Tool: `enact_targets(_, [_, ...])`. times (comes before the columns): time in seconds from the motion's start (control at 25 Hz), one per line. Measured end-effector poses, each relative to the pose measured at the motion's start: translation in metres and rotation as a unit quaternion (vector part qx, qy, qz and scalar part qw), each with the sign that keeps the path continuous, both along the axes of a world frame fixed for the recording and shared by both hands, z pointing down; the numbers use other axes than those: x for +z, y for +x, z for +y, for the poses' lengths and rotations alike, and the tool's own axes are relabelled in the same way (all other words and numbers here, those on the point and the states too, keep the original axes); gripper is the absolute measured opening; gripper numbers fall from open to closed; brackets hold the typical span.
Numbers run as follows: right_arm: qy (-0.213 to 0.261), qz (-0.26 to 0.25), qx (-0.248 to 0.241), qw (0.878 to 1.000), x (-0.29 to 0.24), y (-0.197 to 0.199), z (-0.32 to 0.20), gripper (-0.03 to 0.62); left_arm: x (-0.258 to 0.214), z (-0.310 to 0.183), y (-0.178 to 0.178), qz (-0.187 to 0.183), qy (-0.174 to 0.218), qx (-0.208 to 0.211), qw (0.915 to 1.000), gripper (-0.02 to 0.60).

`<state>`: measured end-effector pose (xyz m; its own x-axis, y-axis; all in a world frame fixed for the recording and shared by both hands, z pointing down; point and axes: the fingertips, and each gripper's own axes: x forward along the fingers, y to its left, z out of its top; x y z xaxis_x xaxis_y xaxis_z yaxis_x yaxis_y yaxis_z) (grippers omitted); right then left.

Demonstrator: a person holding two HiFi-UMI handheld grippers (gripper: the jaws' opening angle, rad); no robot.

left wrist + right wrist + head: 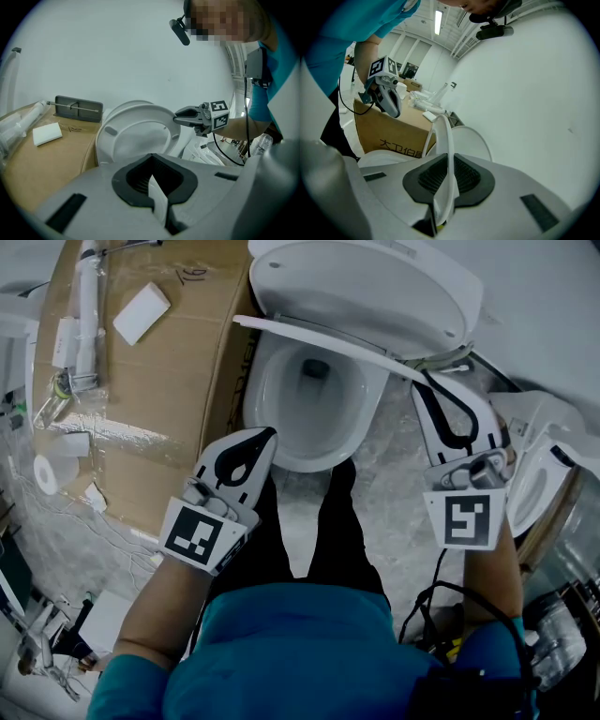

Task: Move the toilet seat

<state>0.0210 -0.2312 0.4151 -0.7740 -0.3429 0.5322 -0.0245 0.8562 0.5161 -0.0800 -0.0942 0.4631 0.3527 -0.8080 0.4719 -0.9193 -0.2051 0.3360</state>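
The white toilet seat [319,338] is lifted partway off the bowl [309,461] and shows as a thin band across it. Behind it the lid [375,277] stands raised. My right gripper [427,381] is shut on the seat's right edge. In the right gripper view the seat [443,136] runs straight between the jaws of that gripper [445,173]. My left gripper [267,434] hovers by the bowl's front left rim, jaws together and holding nothing I can make out. The left gripper view shows the raised seat [136,136] with the right gripper [180,117] on its edge.
A large cardboard box [159,399] stands left of the toilet, with a white block [141,312] and a wrapped pipe [89,296] on it. Another white ceramic piece [544,456] sits at the right. The person's black-trousered legs [319,521] stand before the bowl; a cable [422,606] hangs nearby.
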Motion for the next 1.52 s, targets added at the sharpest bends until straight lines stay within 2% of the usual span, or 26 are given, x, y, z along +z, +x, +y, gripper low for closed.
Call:
enact_targets(1.04, [0.013, -0.016, 0.046, 0.999, -0.003, -0.01, -0.075, 0.054, 0.017, -0.043, -0.011, 0.006, -0.022, 0.007, 0.9997, 0.0])
enact_targets(1.52, [0.059, -0.017, 0.08, 0.995, -0.002, -0.013, -0.093, 0.063, 0.018, -0.058, -0.013, 0.012, -0.018, 0.006, 0.9998, 0.0])
